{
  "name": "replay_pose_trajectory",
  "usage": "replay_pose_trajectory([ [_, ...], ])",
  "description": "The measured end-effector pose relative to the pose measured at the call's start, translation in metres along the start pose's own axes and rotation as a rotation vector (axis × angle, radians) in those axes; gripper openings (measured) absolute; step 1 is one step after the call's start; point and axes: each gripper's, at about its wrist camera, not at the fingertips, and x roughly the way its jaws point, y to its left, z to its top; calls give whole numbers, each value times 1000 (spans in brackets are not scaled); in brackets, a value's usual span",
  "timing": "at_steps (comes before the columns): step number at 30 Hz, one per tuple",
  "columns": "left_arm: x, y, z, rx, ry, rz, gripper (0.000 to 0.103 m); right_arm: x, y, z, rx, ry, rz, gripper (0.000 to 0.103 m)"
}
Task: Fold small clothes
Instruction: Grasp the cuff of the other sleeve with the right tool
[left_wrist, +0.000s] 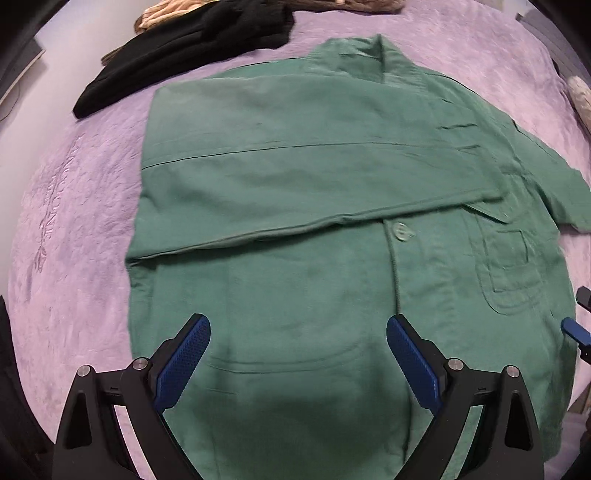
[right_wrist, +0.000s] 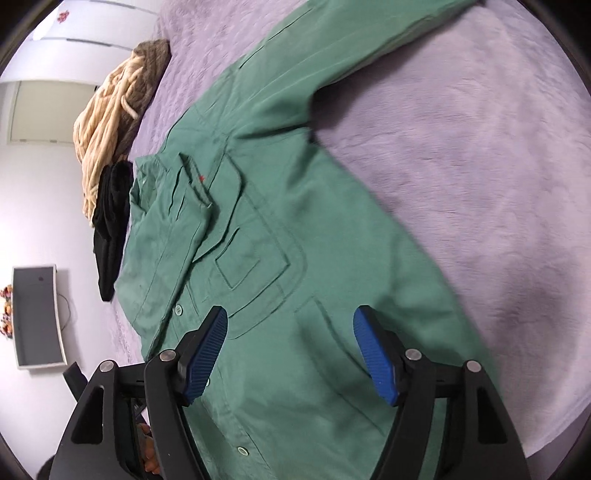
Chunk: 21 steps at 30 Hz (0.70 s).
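Observation:
A green button shirt (left_wrist: 314, 184) lies flat on the purple bedspread (left_wrist: 74, 221). One side panel with its sleeve is folded over the front, up to the button line. The other sleeve (right_wrist: 351, 48) lies stretched out on the bed. The chest pocket (right_wrist: 255, 262) and collar (right_wrist: 173, 181) show in the right wrist view. My left gripper (left_wrist: 298, 334) is open and empty above the shirt's lower part. My right gripper (right_wrist: 290, 326) is open and empty above the shirt near the pocket; its blue fingertip (left_wrist: 574, 330) shows at the right edge of the left wrist view.
A black garment (left_wrist: 184, 48) and beige knit clothes (right_wrist: 107, 122) lie in a pile at the far side of the bed beyond the collar. A grey wall unit (right_wrist: 37, 314) hangs on the white wall past the bed's edge.

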Motion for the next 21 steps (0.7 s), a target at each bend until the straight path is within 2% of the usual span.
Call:
replay_pose_trajectory([
  [3,-2,-37,-6,62,19,-34,97,-18,-22,10,33,-38,1,74],
  [7,-2,-70,-3,93,25,-67,97,-37,-48,35,70,-94,14,74],
  [12,-3,-113,3,101,24,-89,97,-58,-83,86,146,-179,52,75],
  [14,-2,-118,9,105,23,-92,97,-63,-95,107,165,-200,64,79],
  [21,-1,-157,20,94,20,-117,97,-64,-129,179,236,-251,116,79],
])
